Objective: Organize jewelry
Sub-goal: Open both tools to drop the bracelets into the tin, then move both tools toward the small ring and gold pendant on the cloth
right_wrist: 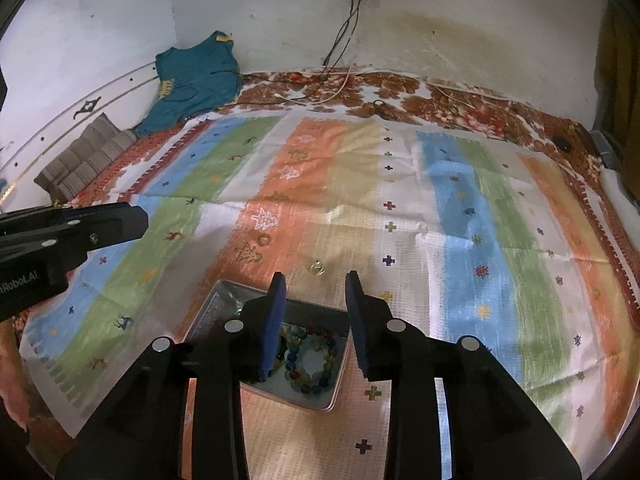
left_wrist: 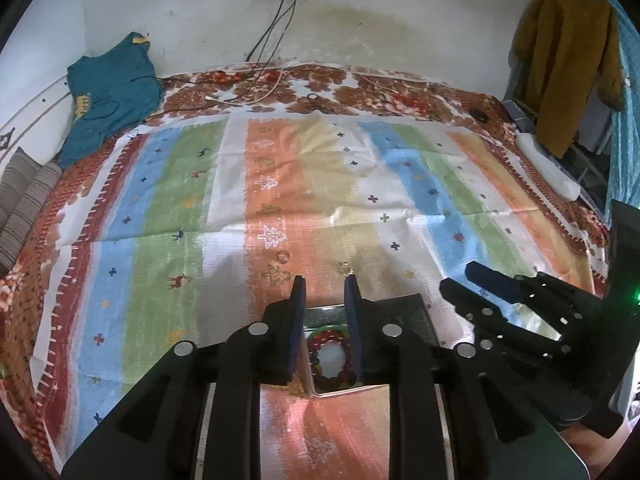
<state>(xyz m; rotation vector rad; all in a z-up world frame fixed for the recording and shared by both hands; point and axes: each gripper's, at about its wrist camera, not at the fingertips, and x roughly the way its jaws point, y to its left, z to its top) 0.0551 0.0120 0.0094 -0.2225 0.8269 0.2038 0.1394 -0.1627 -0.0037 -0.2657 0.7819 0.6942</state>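
A shiny metal tray (right_wrist: 216,300) lies on the striped cloth and also shows in the left wrist view (left_wrist: 412,312). In it lie beaded bracelets: a dark red one (left_wrist: 332,380) and a multicoloured glass one (right_wrist: 316,372). My left gripper (left_wrist: 325,280) is open and empty, hovering over the tray; it appears from the side in the right wrist view (right_wrist: 120,216). My right gripper (right_wrist: 316,278) is open and empty above the tray; it appears in the left wrist view (left_wrist: 464,276). A small ring (right_wrist: 264,240) (left_wrist: 283,256) and an earring-like piece (right_wrist: 317,267) (left_wrist: 345,267) lie on the cloth just beyond the tray.
The striped cloth (left_wrist: 200,200) covers a floral bedsheet (left_wrist: 360,84). A teal garment (left_wrist: 108,92) and a striped pillow (left_wrist: 24,200) lie far left. Cables (left_wrist: 276,20) hang from a wall socket. A mustard garment (left_wrist: 568,60) hangs at right above a white power strip (left_wrist: 548,168).
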